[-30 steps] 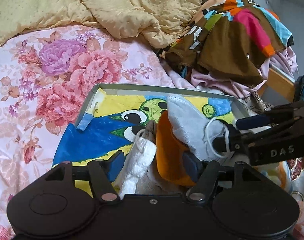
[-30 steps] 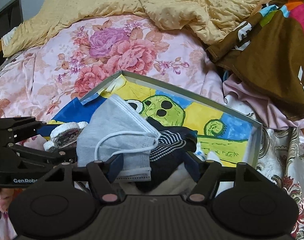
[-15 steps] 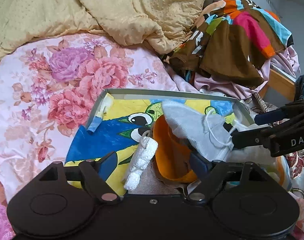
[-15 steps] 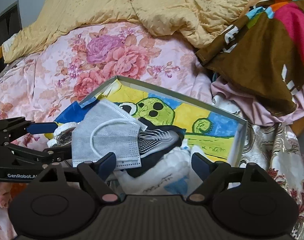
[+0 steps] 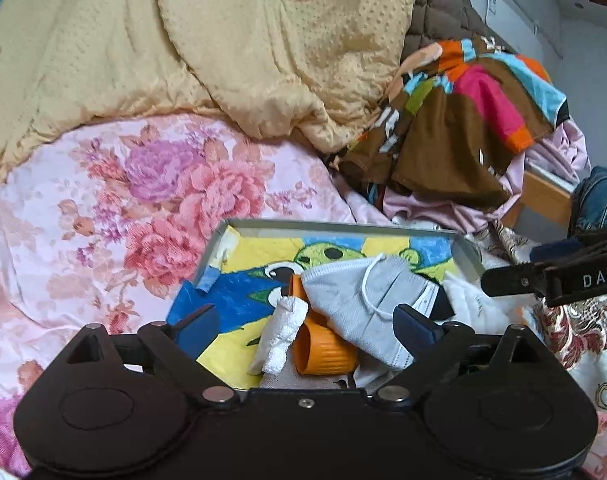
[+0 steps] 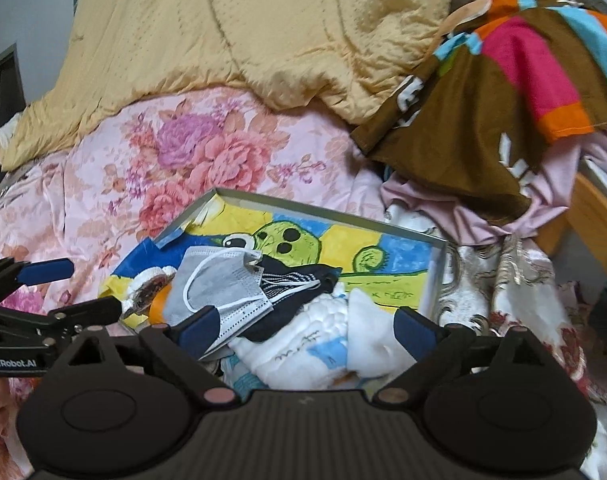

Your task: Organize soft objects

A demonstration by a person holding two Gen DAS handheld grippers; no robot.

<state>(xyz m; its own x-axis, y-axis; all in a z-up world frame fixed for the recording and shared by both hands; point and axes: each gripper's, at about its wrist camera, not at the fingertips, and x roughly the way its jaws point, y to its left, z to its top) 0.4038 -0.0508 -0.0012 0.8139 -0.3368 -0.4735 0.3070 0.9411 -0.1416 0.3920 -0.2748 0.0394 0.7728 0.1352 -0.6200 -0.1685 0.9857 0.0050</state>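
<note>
Released since the earlier frame, the grey mask [image 6: 219, 284] lay in the tray [image 6: 335, 214]; both tools, right tool [image 6: 303, 326] and left tool [image 5: 303, 322], gaped empty.

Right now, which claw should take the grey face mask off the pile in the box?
Probably right. The right claw is open with the mask lying against its left finger, on top of the dark sock. The left claw is also open, but faces the orange cup and white roll.

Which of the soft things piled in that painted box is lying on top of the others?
The grey face mask with white ear loops. It drapes over the dark striped sock and the orange cap, nothing covering it.
</note>
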